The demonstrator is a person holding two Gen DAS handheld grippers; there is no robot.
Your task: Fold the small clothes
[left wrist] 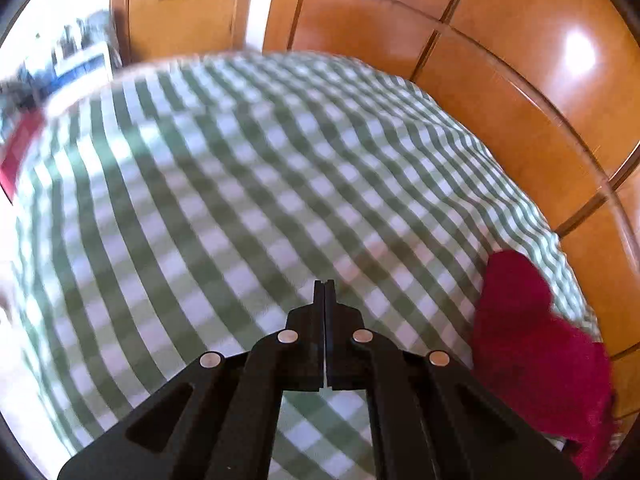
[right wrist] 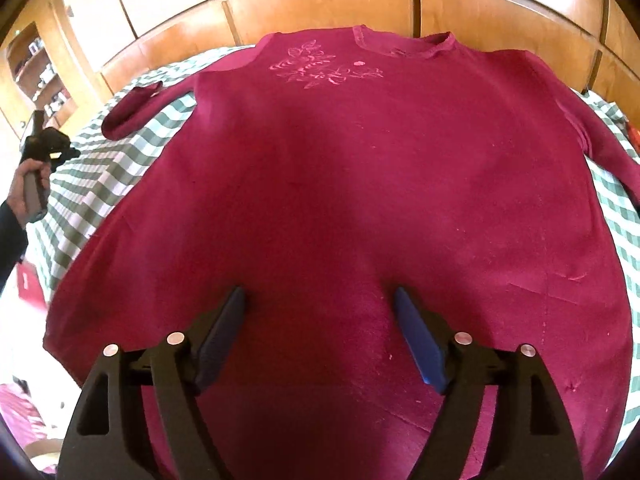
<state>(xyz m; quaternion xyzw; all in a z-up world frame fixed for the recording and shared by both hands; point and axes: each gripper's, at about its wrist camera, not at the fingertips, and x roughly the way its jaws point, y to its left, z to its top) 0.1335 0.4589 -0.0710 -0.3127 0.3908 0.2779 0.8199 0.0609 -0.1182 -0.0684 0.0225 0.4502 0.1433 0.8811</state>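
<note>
We see a dark red top [right wrist: 340,200] spread flat, front up, on a cloth [left wrist: 224,184] of green and white checks; what lies under the cloth we cannot tell. The top has a round ribbed neck [right wrist: 404,46] at the far edge, and a pale pink flower motif [right wrist: 320,68] stitched just beside it on the chest. Its body widens toward us, mostly smooth, with a few faint creases and light specks near the right side. One sleeve [right wrist: 136,114] lies angled out to the left, its cuff on the checks; the other sleeve [right wrist: 600,140] runs down the right edge. Our right tongs [right wrist: 320,320] hang over the lower middle of the top with the jaws wide apart, blue pads [right wrist: 420,344] facing each other and nothing between them (whether the tips touch the fabric is not clear). Our left tongs [left wrist: 324,286] are pressed fully shut and empty, over bare checked cloth, with a lobe of the red top [left wrist: 532,340] off to their right. From the right camera, a hand [right wrist: 30,184] grips the left tool's handle at the far left edge, well apart from the top's body. Behind the cloth stand glossy wooden panels [left wrist: 500,40].
</note>
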